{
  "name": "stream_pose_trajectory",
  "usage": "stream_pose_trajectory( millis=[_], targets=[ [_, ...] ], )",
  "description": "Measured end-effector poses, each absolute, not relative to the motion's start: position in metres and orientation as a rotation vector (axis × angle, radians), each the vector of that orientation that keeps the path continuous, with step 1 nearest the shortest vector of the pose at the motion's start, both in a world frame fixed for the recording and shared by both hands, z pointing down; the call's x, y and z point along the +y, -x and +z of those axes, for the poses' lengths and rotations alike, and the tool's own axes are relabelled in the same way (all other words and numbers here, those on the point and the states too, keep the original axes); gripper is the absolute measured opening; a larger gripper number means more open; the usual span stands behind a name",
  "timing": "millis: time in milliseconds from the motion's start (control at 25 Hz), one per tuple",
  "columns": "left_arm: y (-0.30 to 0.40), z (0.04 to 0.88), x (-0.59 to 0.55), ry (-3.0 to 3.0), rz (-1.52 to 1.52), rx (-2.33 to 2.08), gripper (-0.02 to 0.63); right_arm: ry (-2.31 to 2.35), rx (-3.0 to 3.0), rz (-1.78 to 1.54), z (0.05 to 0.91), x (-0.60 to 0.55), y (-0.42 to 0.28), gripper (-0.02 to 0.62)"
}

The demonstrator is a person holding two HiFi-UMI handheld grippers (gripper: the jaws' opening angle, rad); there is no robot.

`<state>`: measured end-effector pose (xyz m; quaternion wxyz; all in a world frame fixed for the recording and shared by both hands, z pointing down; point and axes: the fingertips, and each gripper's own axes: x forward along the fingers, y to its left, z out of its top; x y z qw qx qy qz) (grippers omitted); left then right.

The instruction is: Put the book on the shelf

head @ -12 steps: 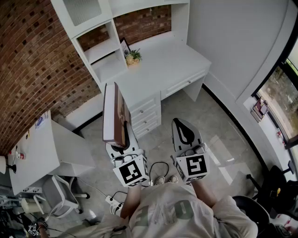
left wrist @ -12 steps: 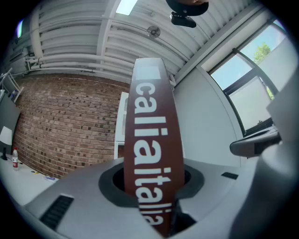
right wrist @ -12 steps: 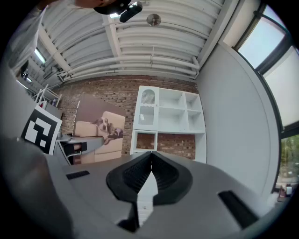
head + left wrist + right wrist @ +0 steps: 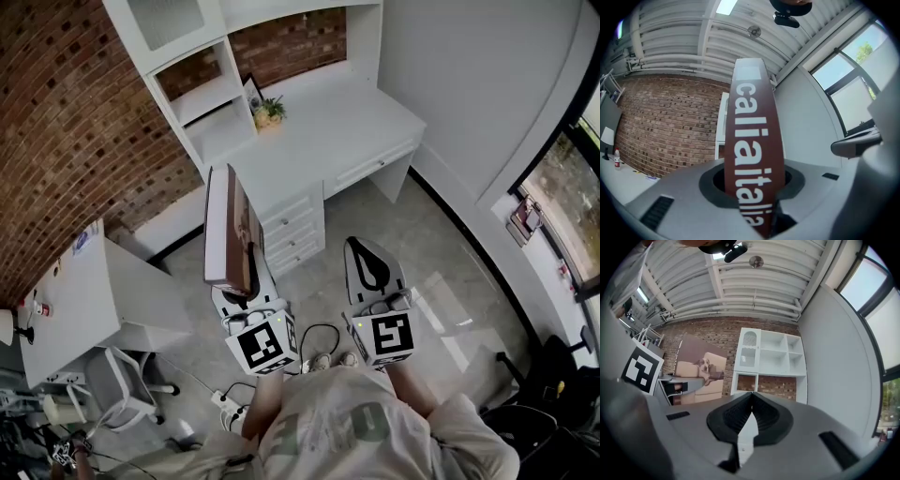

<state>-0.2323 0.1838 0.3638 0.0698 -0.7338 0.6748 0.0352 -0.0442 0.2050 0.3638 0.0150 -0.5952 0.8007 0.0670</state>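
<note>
Book pinched in left tongs, not on the shelf yet.

Head view: left tongs clamp the book by its lower end. It is upright in the air above the floor, near the drawers of the white surface, with the shelf well beyond. Right tongs sit beside it, carrying nothing. Left gripper view: brown spine with white letters stands between the jaws, gripped. Right gripper view: jaws pressed together, nothing between; book cover with a dog off to the left, white shelving ahead.
</note>
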Motion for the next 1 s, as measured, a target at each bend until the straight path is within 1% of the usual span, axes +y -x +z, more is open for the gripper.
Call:
stream_pose_trajectory(
  millis=[360, 600, 760, 1000],
  targets=[
    [0.214, 0.366, 0.187, 2.181, 0.108, 2.053, 0.155, 1.842, 2.449, 0.181, 0.368, 0.212, 0.007, 0.017],
    [0.193, 0.374, 0.191, 2.157, 0.109, 2.050, 0.155, 1.881, 2.440, 0.143, 0.391, 0.218, -0.028, 0.017],
    [0.185, 0.379, 0.183, 2.160, 0.107, 2.062, 0.155, 1.891, 2.433, 0.087, 0.404, 0.215, -0.045, 0.017],
    [0.169, 0.379, 0.136, 2.162, 0.163, 2.040, 0.155, 1.903, 2.415, 0.173, 0.397, 0.175, -0.060, 0.017]
  ],
)
